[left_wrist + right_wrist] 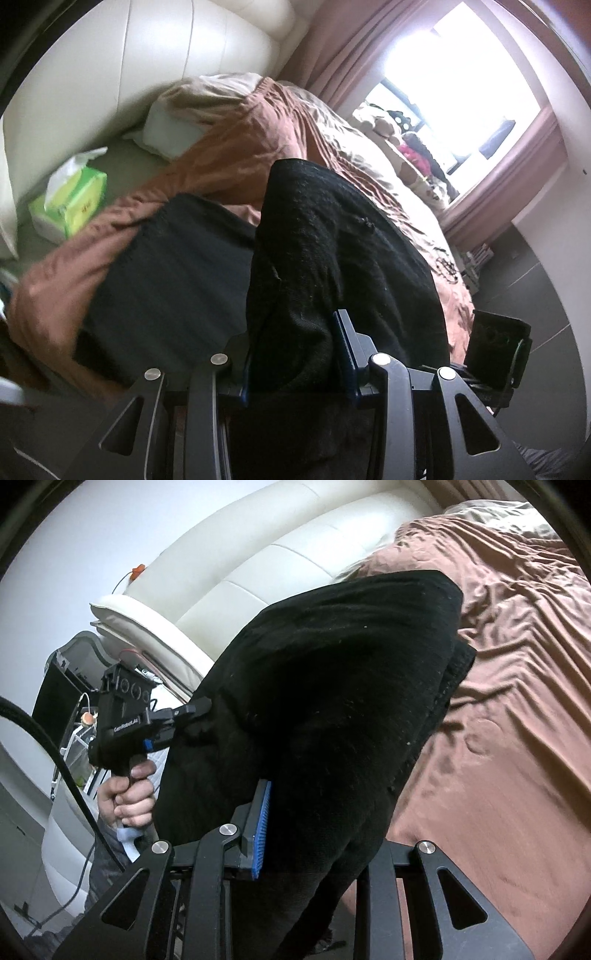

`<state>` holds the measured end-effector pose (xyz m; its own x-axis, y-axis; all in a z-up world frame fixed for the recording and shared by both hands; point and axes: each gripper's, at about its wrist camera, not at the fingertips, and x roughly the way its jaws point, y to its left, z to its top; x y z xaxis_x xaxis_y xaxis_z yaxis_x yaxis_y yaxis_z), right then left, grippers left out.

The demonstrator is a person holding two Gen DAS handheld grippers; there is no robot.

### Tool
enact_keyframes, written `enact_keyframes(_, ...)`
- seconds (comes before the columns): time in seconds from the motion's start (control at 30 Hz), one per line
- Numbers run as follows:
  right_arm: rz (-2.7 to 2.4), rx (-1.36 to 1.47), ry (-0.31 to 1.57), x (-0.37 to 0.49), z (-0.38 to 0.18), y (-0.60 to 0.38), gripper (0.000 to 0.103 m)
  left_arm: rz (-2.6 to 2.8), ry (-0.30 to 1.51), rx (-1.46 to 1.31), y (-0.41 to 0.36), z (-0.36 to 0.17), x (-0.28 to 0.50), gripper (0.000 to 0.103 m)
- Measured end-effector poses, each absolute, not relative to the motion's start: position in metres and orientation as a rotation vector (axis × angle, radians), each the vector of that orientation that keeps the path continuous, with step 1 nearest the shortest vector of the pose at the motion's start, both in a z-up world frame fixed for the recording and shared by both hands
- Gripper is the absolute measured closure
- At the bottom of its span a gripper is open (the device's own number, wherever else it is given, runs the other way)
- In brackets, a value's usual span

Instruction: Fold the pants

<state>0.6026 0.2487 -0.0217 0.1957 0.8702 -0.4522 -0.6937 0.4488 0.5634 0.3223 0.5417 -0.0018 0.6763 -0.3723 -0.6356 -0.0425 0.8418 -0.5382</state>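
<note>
Two hand-held grippers: you have both clamped on the same black pants (332,236), lifted above the bed.
Left hand-held gripper (295,354): its blue-padded jaws are closed on a thick bunch of the black fabric, which rises up and away from the jaws.
Right hand-held gripper (317,819): one blue pad (260,830) presses the cloth; the other finger is hidden under the pants, so you are gripping the fabric there.
Your left hand (127,797): left of the pants in the right wrist view, wrapped around the other tool's handle.
Bedspread (517,664): brown and wrinkled, beneath and beyond the pants.
Tissue box (70,203): green, left of the pants, near the white headboard (122,74).
</note>
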Motion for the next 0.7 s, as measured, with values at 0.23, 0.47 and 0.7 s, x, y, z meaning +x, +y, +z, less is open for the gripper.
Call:
enact_keyframes(0.23,1.128,0.243,0.817,0.624,-0.032,0.289,0.081,-0.174,0.871,-0.475,0.571,-0.001,0.359,0.064)
enact_keyframes(0.47,1.132,0.236,0.81,0.642,-0.039,0.321,0.081,-0.132,0.887,-0.407,0.592,0.003,0.385,0.064)
enact_keyframes(0.7,1.138,0.259,0.815,0.663,-0.051,0.352,0.081,-0.072,0.917,-0.392,0.616,-0.007,0.409,0.064)
